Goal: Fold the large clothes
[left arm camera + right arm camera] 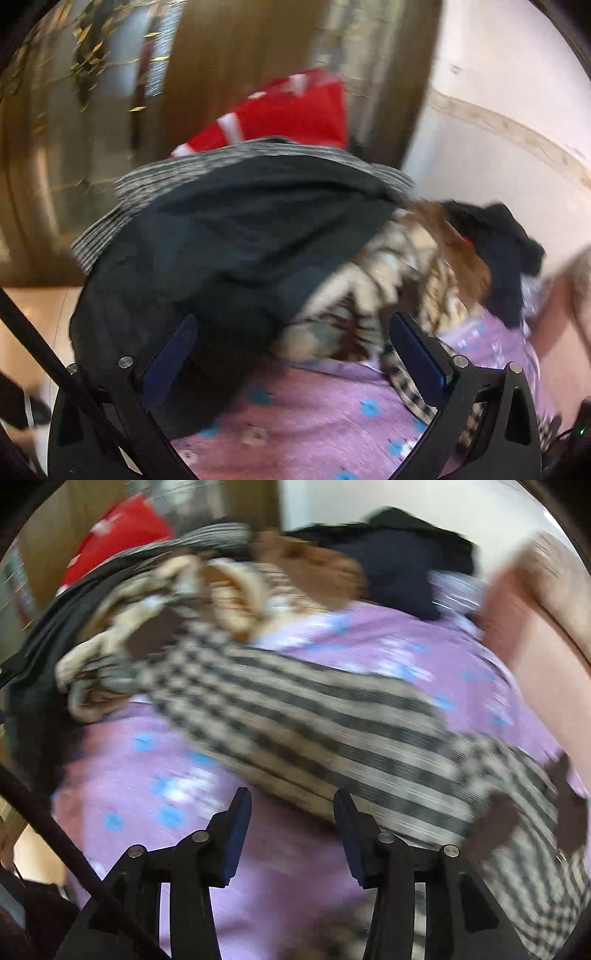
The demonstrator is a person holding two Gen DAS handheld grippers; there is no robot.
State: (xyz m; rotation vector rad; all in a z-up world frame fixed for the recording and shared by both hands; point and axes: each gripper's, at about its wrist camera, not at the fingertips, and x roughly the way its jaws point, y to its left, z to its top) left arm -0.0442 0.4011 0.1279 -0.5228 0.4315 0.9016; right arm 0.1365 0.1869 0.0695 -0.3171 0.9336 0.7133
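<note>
Both views are blurred. In the left wrist view, the left gripper hangs over a bed with its 2 jaws spread wide and nothing between them. Leftmost in the heap ahead lies a dark garment, draped over a grey striped cloth; its lower edge reaches down beside the left finger. Behind it a red cloth with white stripes leans against a brown wooden panel. Right of the dark garment sits a crumpled brown-and-cream patterned cloth, then a black garment near the pale wall. All rest on the purple flowered bedsheet. In the right wrist view, the right gripper is also released, jaws apart and gripping nothing, hovering above the same sheet. A checked black-and-cream cloth stretches diagonally from the heap at upper left down to lower right, its near edge just beyond the right finger.
</note>
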